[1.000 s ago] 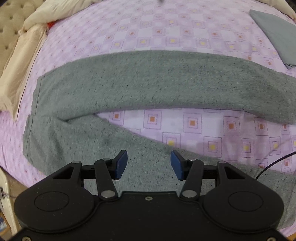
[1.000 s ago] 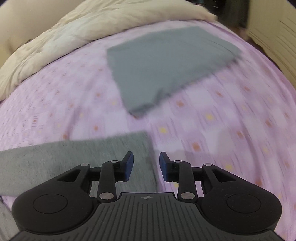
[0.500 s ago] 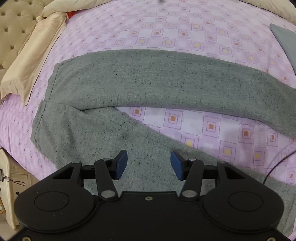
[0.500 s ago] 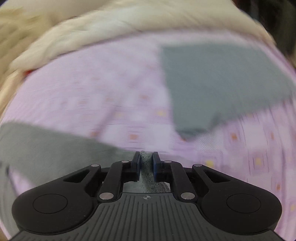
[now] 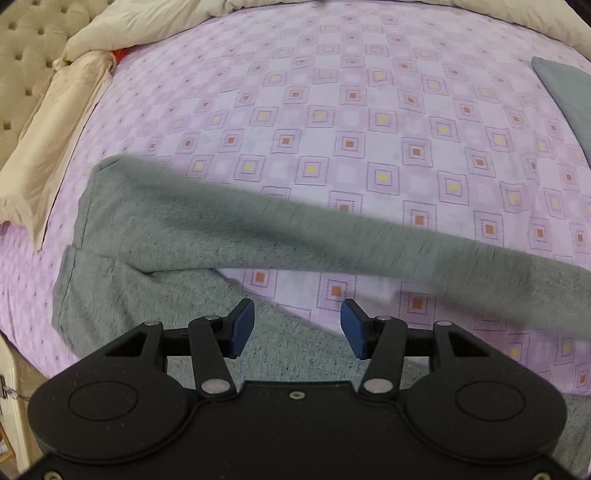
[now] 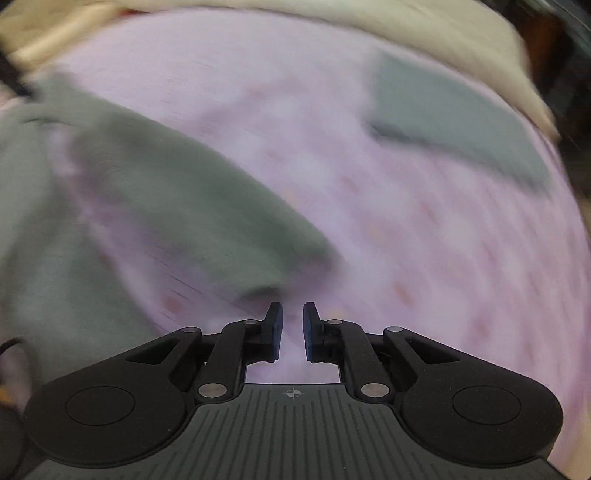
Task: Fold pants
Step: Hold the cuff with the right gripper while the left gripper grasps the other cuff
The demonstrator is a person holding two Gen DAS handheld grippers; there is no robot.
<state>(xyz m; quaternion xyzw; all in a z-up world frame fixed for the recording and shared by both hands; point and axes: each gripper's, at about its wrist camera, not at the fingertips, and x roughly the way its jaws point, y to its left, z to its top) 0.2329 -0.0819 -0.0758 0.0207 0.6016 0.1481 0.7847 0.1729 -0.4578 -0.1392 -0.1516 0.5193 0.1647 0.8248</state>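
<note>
Grey pants [image 5: 229, 229] lie on the purple patterned bed, waistband at the left, legs running right. The far leg [image 5: 406, 243] is blurred and lifted. My left gripper [image 5: 297, 328] is open and empty, above the near leg [image 5: 280, 354]. In the blurred right wrist view my right gripper [image 6: 293, 328] has its jaws nearly closed, with a narrow gap. The far leg's cuff end [image 6: 266, 273] hangs just ahead of its fingertips; whether cloth is pinched between them is not visible.
A folded grey garment [image 5: 569, 92] lies at the bed's far right; it also shows in the right wrist view [image 6: 450, 125]. Cream duvet [image 5: 155, 22] and a pillow [image 5: 44, 147] lie along the far and left edges. The bed's left edge drops off near the waistband.
The right gripper closed at the far leg's cuff and has swung left, dragging that leg toward the near leg. The left gripper stayed open and drifted toward the waistband.
</note>
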